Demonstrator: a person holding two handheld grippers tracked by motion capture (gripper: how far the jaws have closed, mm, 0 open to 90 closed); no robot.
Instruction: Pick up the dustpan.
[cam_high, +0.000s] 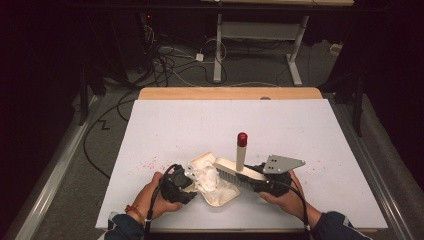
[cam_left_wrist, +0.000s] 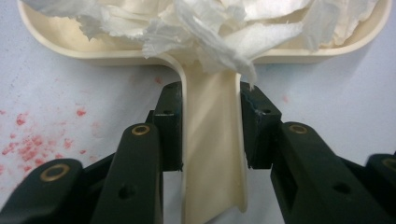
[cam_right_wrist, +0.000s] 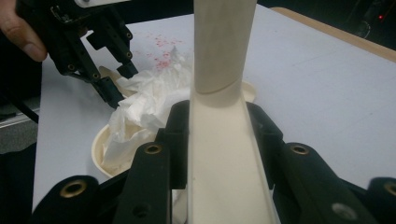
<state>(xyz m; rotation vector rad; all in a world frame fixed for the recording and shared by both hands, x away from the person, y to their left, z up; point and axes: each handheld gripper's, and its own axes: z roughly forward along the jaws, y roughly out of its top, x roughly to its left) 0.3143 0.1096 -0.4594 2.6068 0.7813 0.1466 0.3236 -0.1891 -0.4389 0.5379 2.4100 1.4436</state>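
Dustpan (cam_high: 216, 192) lies on the white worktop (cam_high: 310, 135) near its front edge, between the two hands, with crumpled tissue paper (cam_high: 206, 177) heaped in its tray. The left claw (cam_high: 181, 184) is clamped on the dustpan handle (cam_left_wrist: 212, 154); in the left gripper view both pads (cam_left_wrist: 169, 126) press the handle's side walls just below the tray. The right claw (cam_high: 260, 181) is clamped on the brush (cam_high: 239, 172), gripping its cream handle (cam_right_wrist: 224, 140), which rises between the jaws. In the high view the brush head rests over the tray's right edge, touching the tissue, and the handle stands upward, ending in a red cap (cam_high: 242, 139).

Handling notes:
- The dustpan appears to be thin, stiff plastic and light. The channel-shaped handle is the correct grip point; the tray rim would likely flex or slip.
- The tissue is soft, very light and springy. It will probably shift or lift out if the tray tilts or moves quickly.
- The brush is rigid along the handle and yielding at the bristles. Light pressure should suffice to press the tissue inward.

Small red specks (cam_high: 150, 163) lie on the worktop left of the dustpan.
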